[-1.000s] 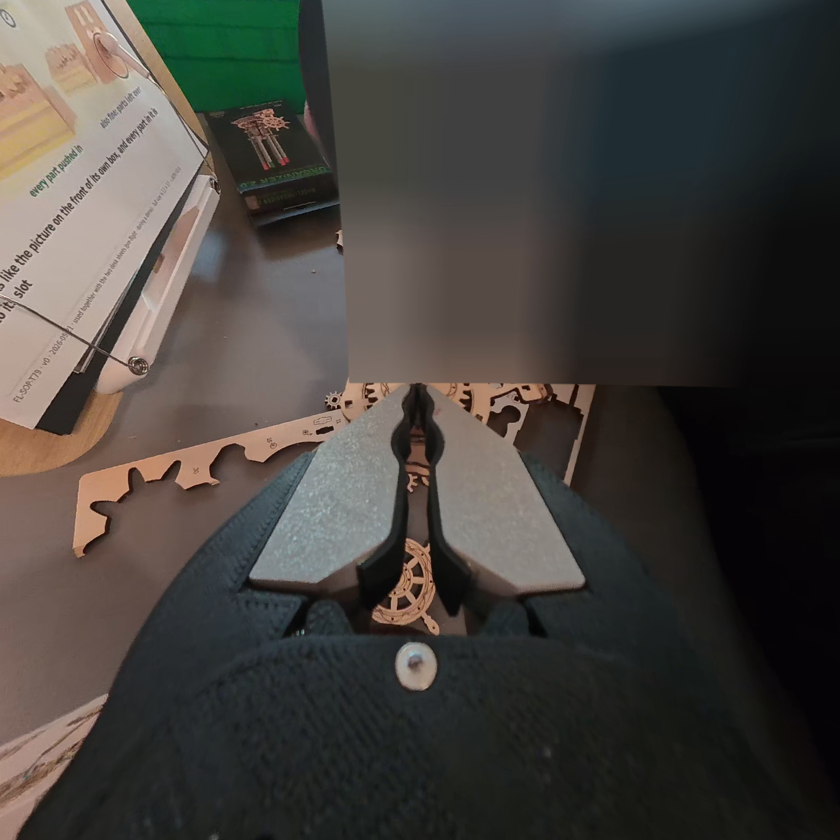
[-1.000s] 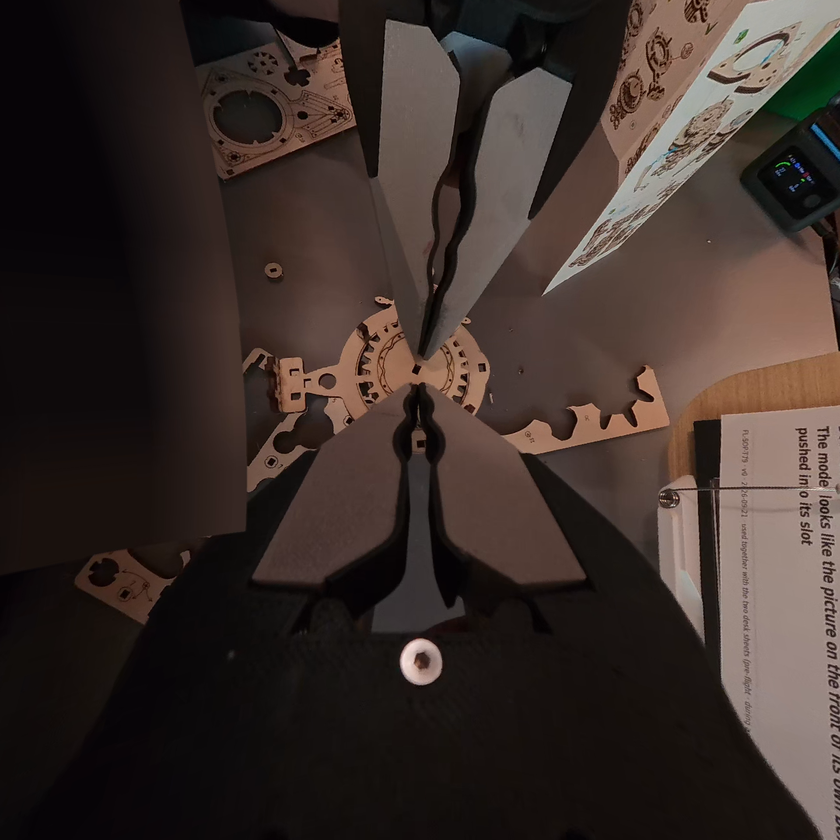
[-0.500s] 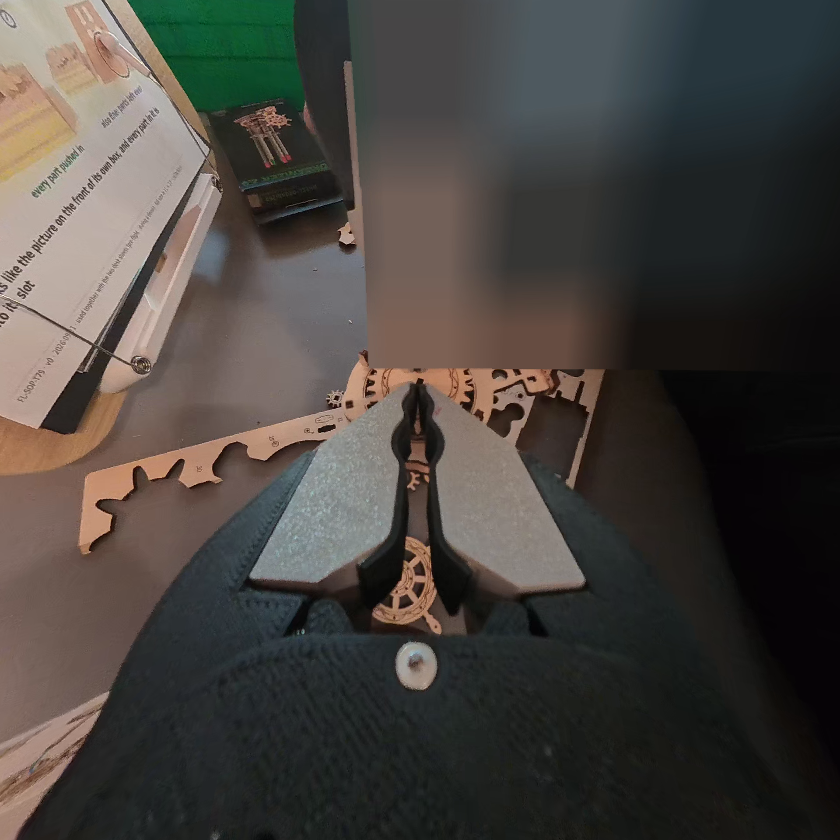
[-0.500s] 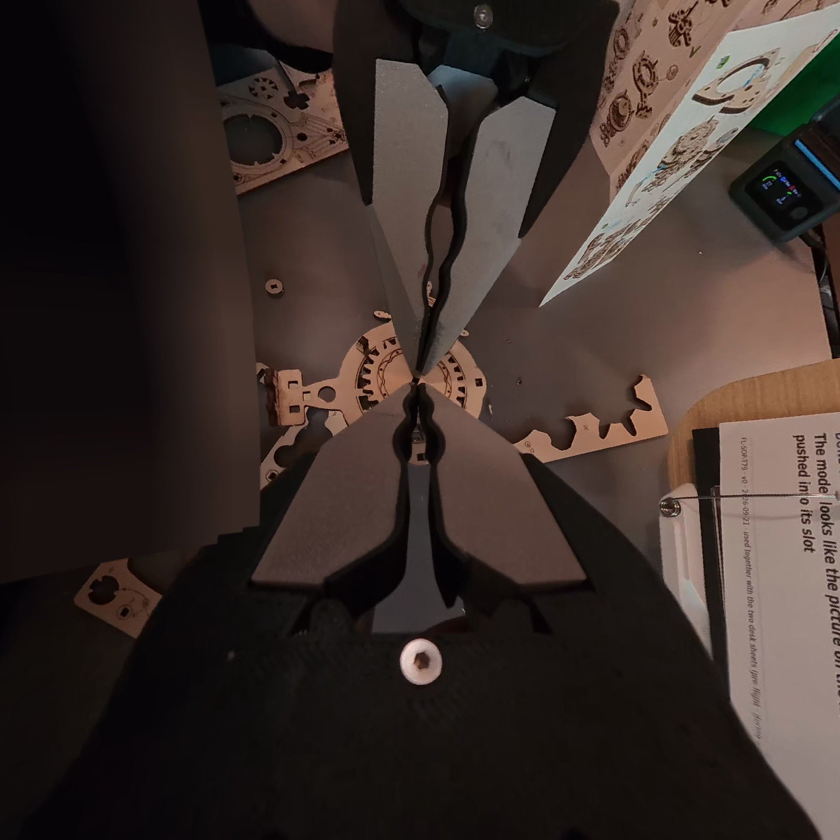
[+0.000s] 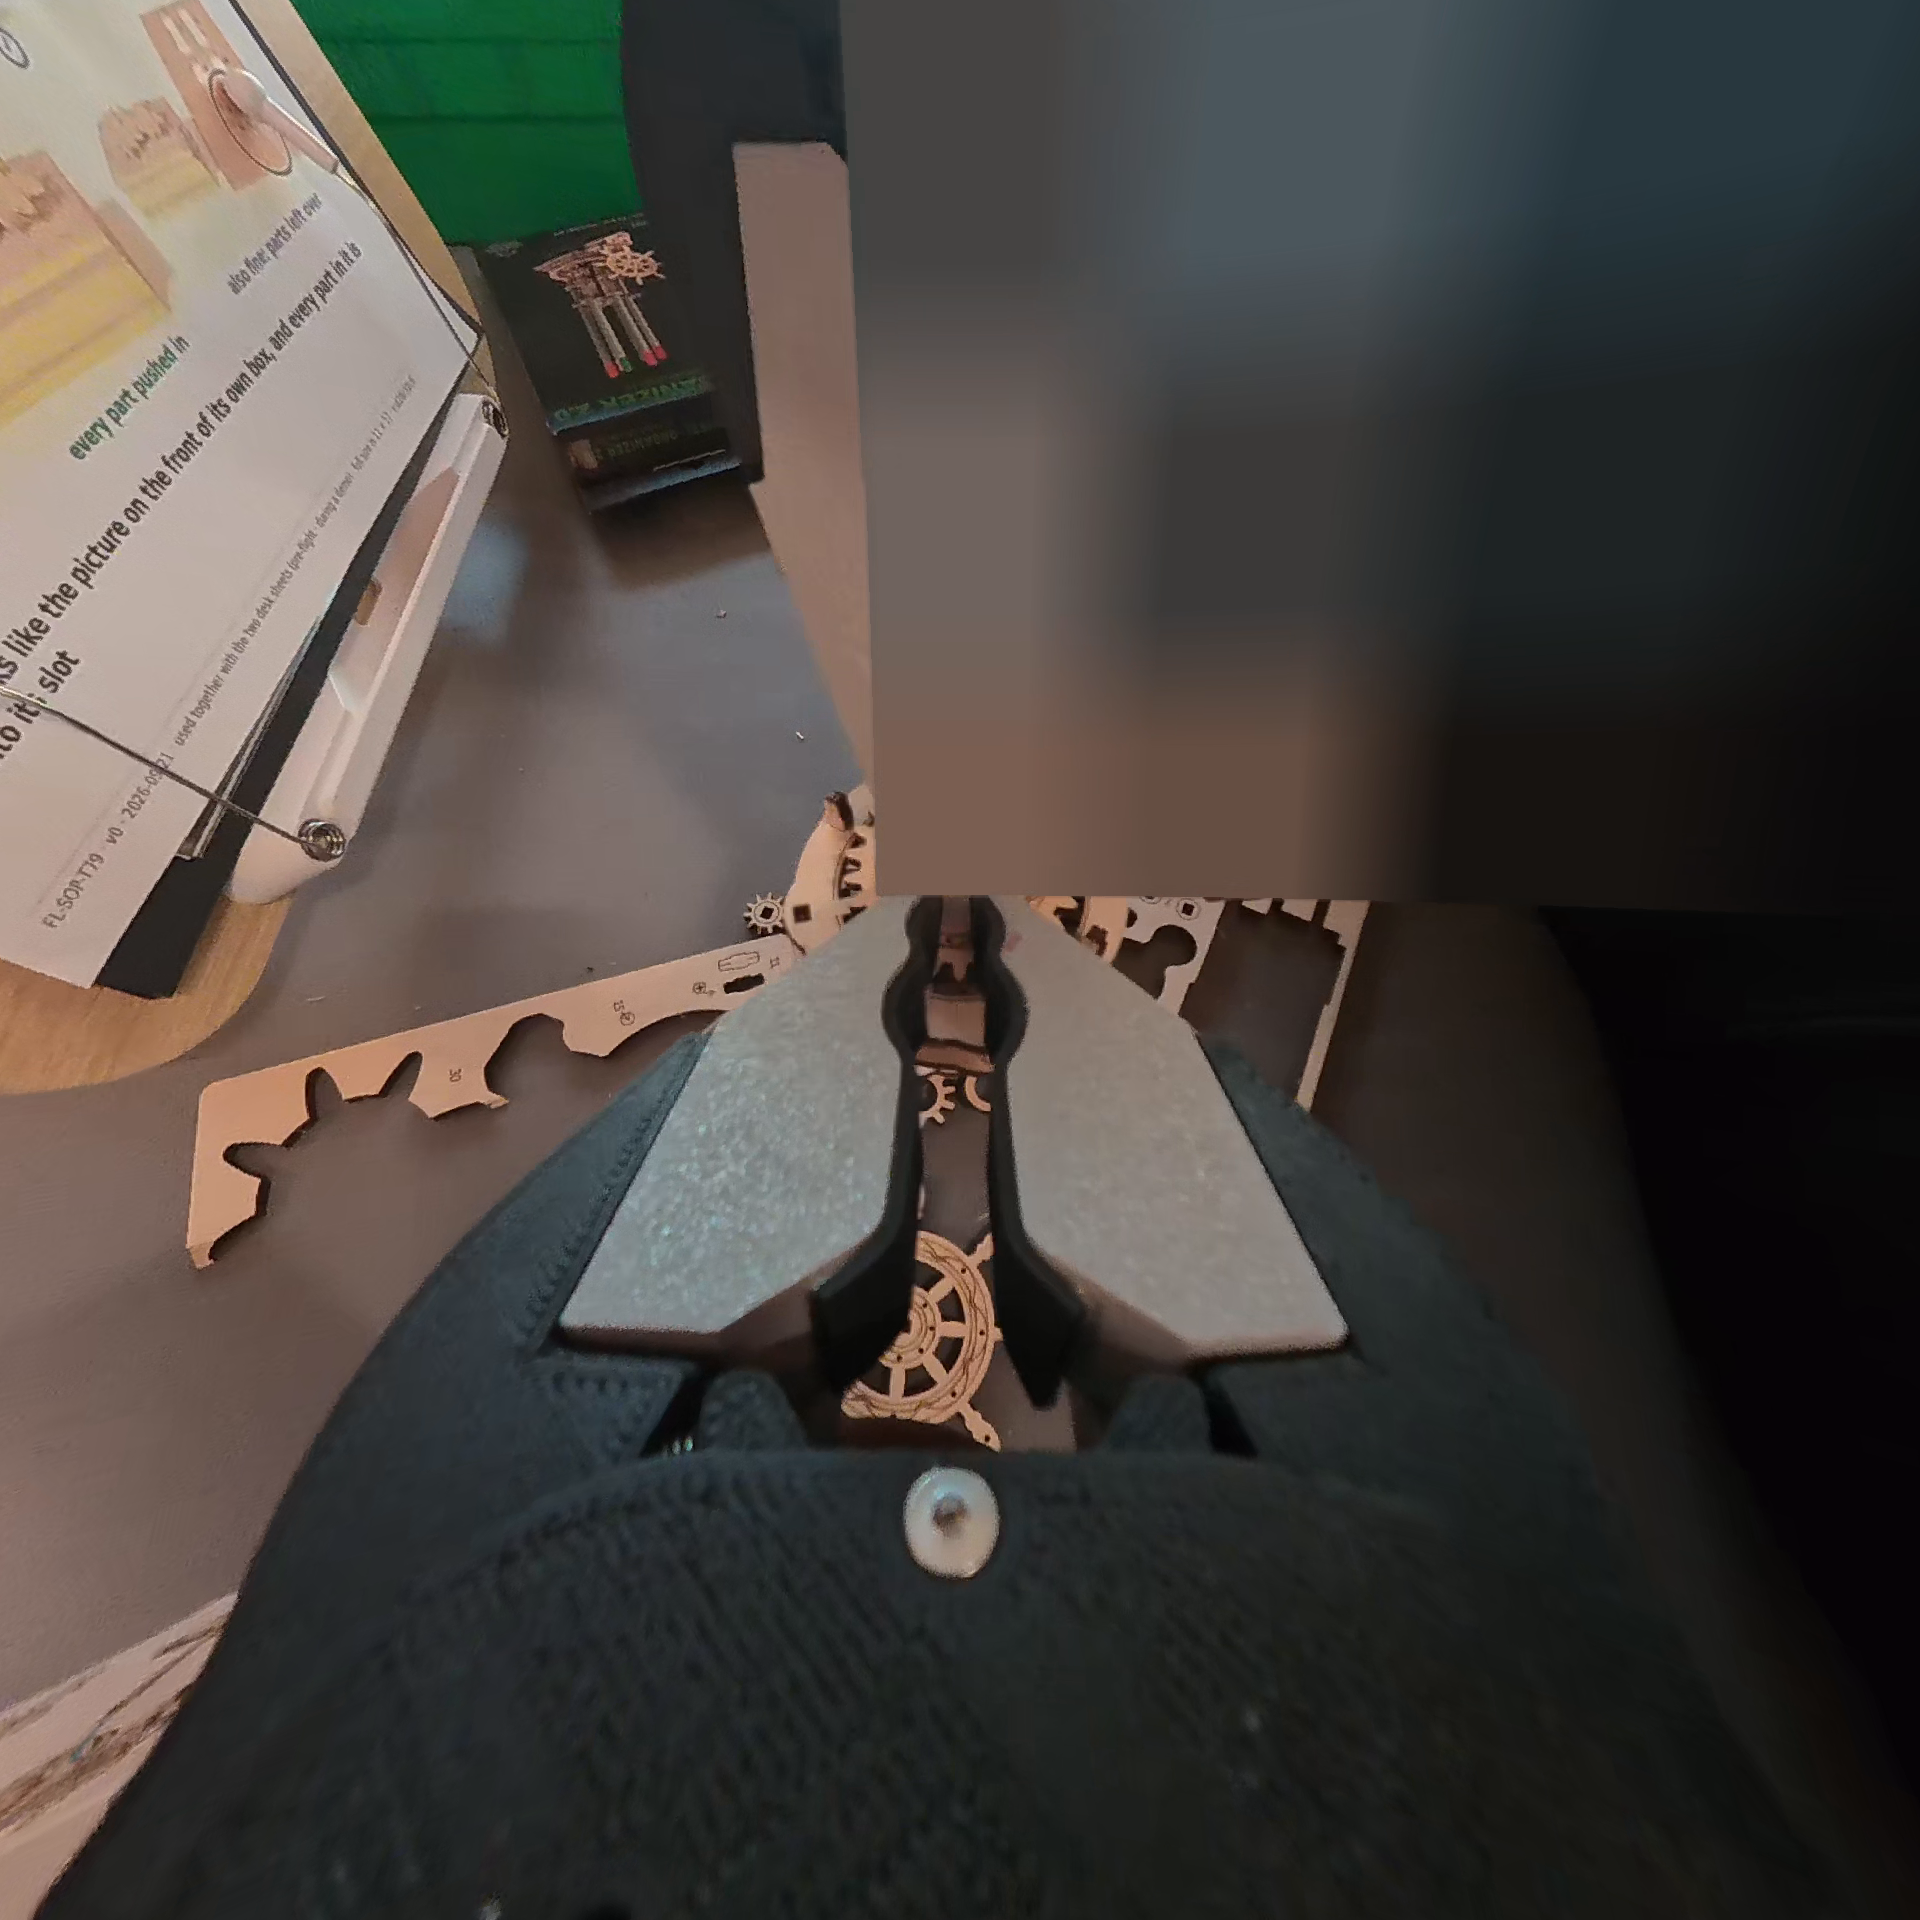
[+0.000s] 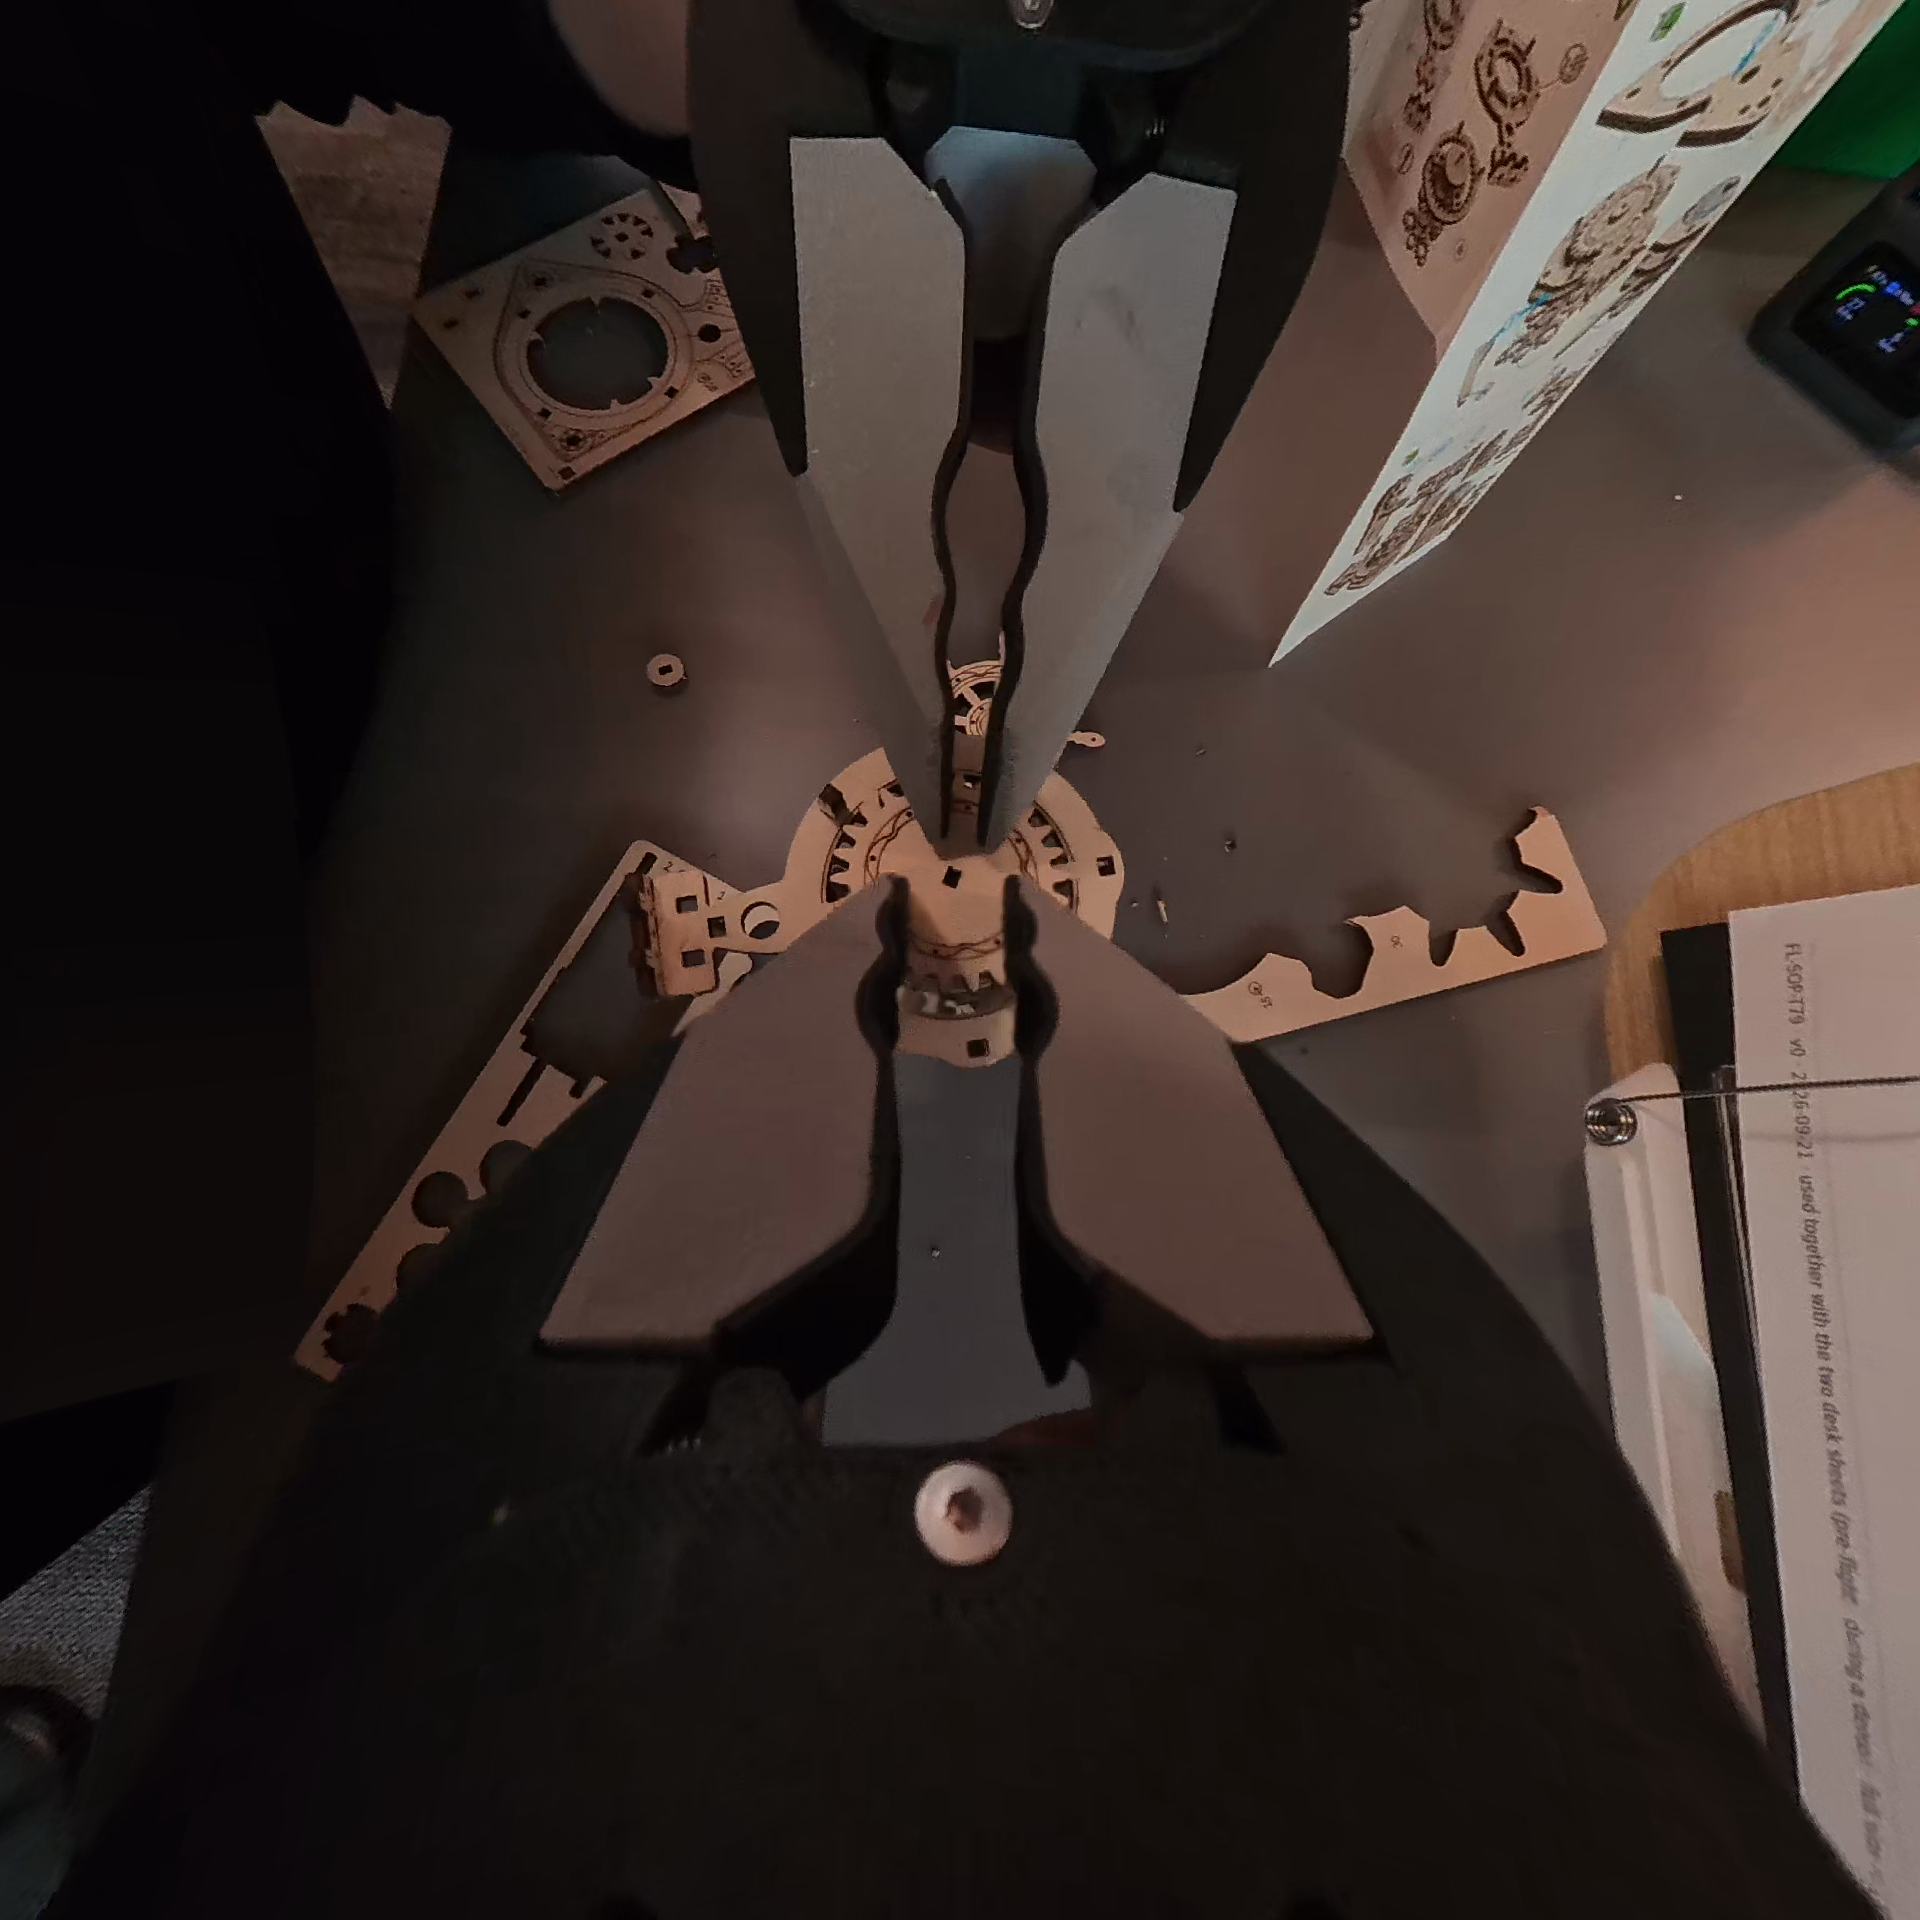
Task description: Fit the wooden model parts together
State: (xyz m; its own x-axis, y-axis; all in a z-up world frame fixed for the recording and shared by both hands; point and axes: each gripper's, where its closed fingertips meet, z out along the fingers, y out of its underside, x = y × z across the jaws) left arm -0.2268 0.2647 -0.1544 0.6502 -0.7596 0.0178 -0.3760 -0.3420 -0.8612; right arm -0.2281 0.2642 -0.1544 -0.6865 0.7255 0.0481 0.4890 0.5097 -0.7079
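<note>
Two grippers meet tip to tip over a grey table (image 6: 1455,727). The right gripper (image 6: 951,894) has its fingers somewhat apart, with nothing clamped between them; through the gap shows the round wooden gear assembly (image 6: 1049,852) lying flat on the table. The left gripper (image 6: 966,831), reaching in from the far side in the right wrist view, has its fingers only a narrow slit apart at the tips, which sit right over the assembly's centre; whether they pinch anything cannot be told. One ship's-wheel part (image 5: 935,1340) lies on the table below the left gripper, seen between the finger bases. Around the assembly lie three cut-out wooden sheets: one long strip with a jagged edge (image 6: 1455,956), one frame with round holes (image 6: 499,1143) at the left, and one sheet with a big circular opening (image 6: 592,353) farther off. One small washer-like ring (image 6: 665,670) sits alone. One dark product box (image 5: 623,353) stands at the back; what it holds cannot be seen. One printed sheet on a white stand (image 5: 208,540) is at the table's edge.
</note>
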